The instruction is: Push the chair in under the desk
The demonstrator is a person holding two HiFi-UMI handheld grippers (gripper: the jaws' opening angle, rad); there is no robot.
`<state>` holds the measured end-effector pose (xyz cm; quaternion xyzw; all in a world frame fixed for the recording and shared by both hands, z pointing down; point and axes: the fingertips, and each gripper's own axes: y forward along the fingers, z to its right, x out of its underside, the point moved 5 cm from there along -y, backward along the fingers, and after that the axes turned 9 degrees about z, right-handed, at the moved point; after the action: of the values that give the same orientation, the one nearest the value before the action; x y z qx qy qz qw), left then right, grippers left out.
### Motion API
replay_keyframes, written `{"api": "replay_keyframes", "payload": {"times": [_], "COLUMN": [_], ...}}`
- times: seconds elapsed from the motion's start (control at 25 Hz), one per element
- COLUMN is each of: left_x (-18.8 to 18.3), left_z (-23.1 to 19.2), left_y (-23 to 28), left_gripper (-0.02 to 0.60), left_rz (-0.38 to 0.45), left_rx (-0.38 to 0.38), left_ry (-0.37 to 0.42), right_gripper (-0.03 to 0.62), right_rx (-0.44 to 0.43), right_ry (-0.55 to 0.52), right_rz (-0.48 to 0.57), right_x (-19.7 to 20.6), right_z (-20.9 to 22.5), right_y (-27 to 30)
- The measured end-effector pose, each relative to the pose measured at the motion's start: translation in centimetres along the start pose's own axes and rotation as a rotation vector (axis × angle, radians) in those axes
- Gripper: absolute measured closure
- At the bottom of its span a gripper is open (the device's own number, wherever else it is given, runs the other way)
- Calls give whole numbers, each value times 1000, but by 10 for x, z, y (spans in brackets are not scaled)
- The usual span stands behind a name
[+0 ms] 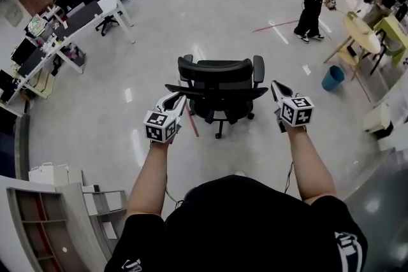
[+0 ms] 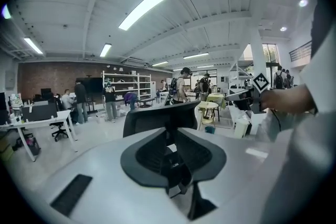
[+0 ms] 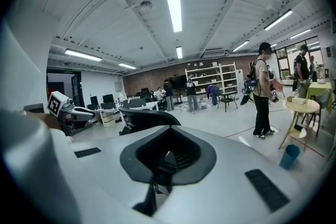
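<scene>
The left tool and right tool are pinched together, holding nothing, near each end of the chair back; pushing both ends evenly should roll it straight.

The chair is a black office chair with a mesh backrest, two padded armrests and a star base on castors. It is standing upright in the open middle of the glossy grey floor, well away from the floor's edges. Its backrest is turning toward the lower edge of the head view, with the seat and armrests pointing up the picture. The curved top of the backrest is spreading wide to both sides. The base and castors are showing beneath the seat, resting on the floor. The nearest white desk is standing near the floor's upper-left edge, well apart from the chair; nothing of the chair is lying under it.
</scene>
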<state>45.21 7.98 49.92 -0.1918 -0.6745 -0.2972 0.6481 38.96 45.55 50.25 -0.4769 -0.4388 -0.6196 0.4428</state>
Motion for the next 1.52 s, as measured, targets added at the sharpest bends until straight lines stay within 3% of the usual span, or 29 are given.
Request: {"api": "replay_keyframes", "payload": {"times": [0.92,1.52], "left_x": [20,81], "left_z": [-86,-110], "left_y": [6,54], "left_gripper": [509,506], "left_rz": [-47,-292], "left_rx": [95,206], "left_ry": [22,314], "right_gripper": [595,493], "right_rx": [55,-98], "right_ry": [-71,-301], "right_rz": [-65,-281], "right_x": [0,54], "right_z": [-45,-40], "right_y": [46,93]}}
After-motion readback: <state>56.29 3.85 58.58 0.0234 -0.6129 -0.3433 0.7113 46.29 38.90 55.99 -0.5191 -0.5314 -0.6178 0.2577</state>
